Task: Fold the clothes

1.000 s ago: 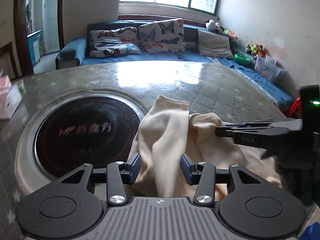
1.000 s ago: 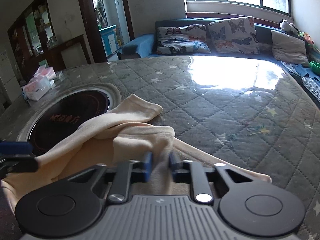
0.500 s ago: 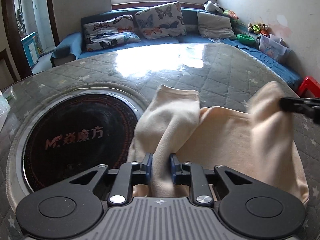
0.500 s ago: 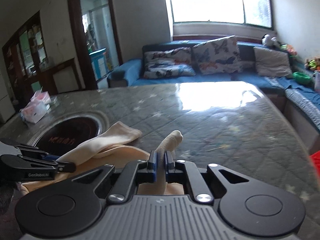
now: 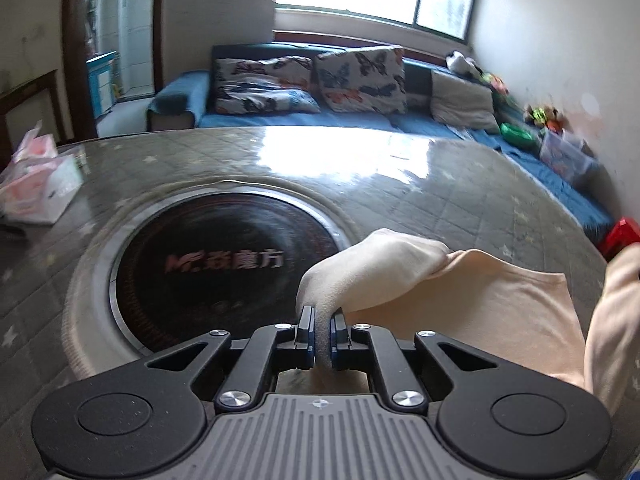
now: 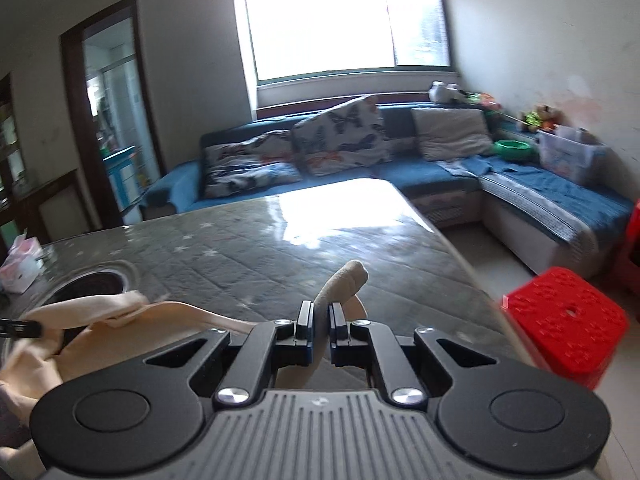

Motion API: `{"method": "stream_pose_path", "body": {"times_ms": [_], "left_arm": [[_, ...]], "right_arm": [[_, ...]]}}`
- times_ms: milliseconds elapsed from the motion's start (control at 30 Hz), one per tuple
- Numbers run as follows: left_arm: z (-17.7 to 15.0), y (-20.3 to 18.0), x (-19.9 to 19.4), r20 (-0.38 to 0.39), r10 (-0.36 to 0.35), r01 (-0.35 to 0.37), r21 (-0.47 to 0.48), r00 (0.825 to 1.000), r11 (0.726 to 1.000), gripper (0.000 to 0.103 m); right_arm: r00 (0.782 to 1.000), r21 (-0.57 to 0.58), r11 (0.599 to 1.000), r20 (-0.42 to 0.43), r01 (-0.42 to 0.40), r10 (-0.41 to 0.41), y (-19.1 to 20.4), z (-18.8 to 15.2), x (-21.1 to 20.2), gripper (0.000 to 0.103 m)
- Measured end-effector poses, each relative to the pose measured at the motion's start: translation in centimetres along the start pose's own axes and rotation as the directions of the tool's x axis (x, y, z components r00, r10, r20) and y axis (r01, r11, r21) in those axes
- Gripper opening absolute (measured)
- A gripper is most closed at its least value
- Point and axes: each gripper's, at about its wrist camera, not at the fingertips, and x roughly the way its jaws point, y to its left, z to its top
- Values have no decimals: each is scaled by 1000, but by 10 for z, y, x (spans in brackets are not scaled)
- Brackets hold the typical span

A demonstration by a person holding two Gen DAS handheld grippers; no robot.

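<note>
Readable markings, one item: the round black cooktop point(image 5: 224, 264) set into the table point(image 5: 440, 184) carries a single line of pale pinkish lettering across its middle, beginning with a stylised Latin "M" logo and followed by Chinese characters that read roughly "焱魔方"; the first character is blurred and uncertain. The tissue pack point(image 5: 36, 176), well apart from the cooktop at the table's left edge, bears small dark print too blurred to read.

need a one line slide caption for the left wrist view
Left gripper pinches a fold of the cream garment above the quilted table, beside the round inset cooktop.
</note>
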Motion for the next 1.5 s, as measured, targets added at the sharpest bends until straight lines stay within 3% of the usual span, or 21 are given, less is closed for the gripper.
{"method": "stream_pose_path", "body": {"times_ms": [233,400,567,700,800,900,1033,1100,1133,1267,1400,1500], "left_arm": [[-23,37,-39,20,34,-32,-104,999,994,8],[-51,60,-47,-57,60,-68,-154,997,986,8],[-69,73,-54,-103,81,-98,-178,991,979,16],[-60,62,-60,-64,83,-92,-140,994,986,19],[-54,49,-54,-55,53,-59,-114,997,992,34],[-48,36,-48,-47,22,-26,-88,999,996,34],[-39,19,-41,-38,-20,18,-53,999,998,34],[-35,10,-34,-39,-41,40,-34,998,999,34],[-32,3,-27,-47,-52,51,-25,998,998,34],[-18,-13,2,-86,-89,87,-33,992,996,37],[-2,-21,28,-109,-105,100,-54,988,994,50],[6,-22,47,-133,-102,96,-53,986,994,50]], "right_arm": [[997,58,995,2,75,-75,-31,-16,-19,6],[990,95,985,-24,144,-142,-54,-28,-23,6],[979,82,978,-79,193,-186,-63,-34,-15,7],[987,34,988,-64,153,-151,-46,-26,-15,10],[993,-2,995,-62,100,-100,-30,-19,-10,12],[996,-42,999,-84,30,-34,-7,-13,4,20],[990,-86,995,-132,-55,43,19,-14,23,23],[986,-102,991,-152,-86,70,29,-15,30,34],[982,-115,988,-169,-104,84,35,-15,39,35],[970,-130,982,-219,-137,106,48,-17,62,35],[964,-139,981,-245,-138,101,53,-17,82,35],[961,-137,981,-259,-138,99,53,-15,95,35]]}}
